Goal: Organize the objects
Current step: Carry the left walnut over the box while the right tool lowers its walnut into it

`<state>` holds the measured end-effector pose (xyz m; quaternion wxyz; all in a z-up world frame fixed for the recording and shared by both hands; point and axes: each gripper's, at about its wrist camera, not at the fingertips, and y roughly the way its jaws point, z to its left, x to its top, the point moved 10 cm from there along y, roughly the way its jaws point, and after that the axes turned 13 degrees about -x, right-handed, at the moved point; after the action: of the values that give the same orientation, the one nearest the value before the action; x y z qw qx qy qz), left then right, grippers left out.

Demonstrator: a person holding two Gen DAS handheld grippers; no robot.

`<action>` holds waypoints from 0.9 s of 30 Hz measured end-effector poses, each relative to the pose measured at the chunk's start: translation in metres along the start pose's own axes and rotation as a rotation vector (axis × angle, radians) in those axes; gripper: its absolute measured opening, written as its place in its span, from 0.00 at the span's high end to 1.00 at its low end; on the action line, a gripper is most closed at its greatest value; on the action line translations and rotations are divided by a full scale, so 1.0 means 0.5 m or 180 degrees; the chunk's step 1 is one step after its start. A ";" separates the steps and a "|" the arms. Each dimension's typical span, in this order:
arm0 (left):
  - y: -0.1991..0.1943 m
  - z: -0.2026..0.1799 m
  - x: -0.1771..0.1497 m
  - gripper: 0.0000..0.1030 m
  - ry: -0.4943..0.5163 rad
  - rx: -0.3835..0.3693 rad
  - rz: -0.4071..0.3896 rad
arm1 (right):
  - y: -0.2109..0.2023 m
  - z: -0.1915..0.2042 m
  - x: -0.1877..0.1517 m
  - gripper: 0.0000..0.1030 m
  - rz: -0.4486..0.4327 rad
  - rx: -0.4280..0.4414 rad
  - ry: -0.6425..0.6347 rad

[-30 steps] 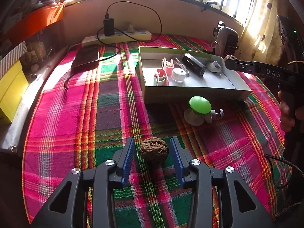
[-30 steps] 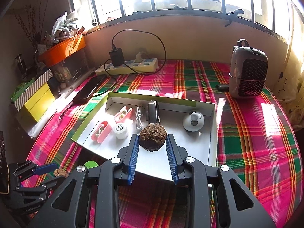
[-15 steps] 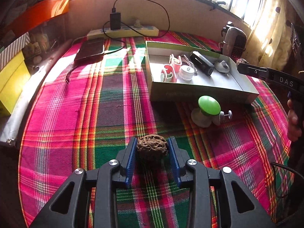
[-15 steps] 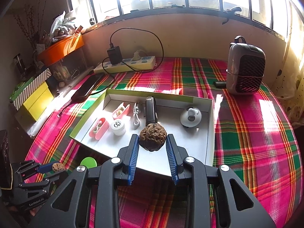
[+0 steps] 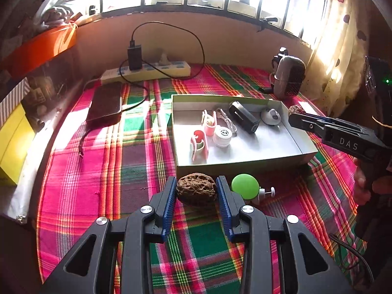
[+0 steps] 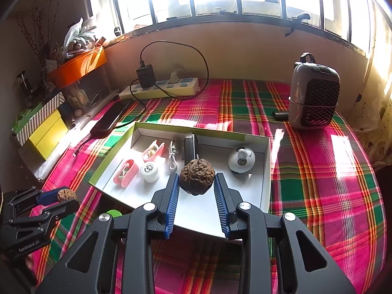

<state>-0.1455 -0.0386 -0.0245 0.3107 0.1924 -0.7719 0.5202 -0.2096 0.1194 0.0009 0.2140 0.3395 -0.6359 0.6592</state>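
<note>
Left gripper closes on its walnut and lifts it

The left gripper (image 5: pixel 196 191), whose jaws stood wide around the walnut (image 5: pixel 196 192) a second ago, now clamps it between both blue pads; the closing ended half a second ago. The walnut is now off the plaid cloth (image 5: pixel 103 171) and sits nearer the white box (image 5: pixel 245 169) and the green-capped object (image 5: pixel 245 186), which now shows just right of the jaw.
</note>
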 end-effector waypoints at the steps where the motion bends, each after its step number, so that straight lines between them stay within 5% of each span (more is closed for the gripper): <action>1: 0.004 -0.006 0.008 0.70 0.0031 -0.0016 -0.0006 | 0.002 -0.002 0.002 0.70 0.0002 -0.0005 0.0001; 27: 0.161 -0.018 0.070 0.70 -0.0035 -0.0177 0.0239 | 0.156 -0.017 0.047 0.70 0.0339 -0.0029 -0.0074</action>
<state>-0.2186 0.0014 -0.0531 0.2920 0.1574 -0.7944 0.5088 -0.2828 0.1163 -0.0361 0.1727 0.3119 -0.6585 0.6628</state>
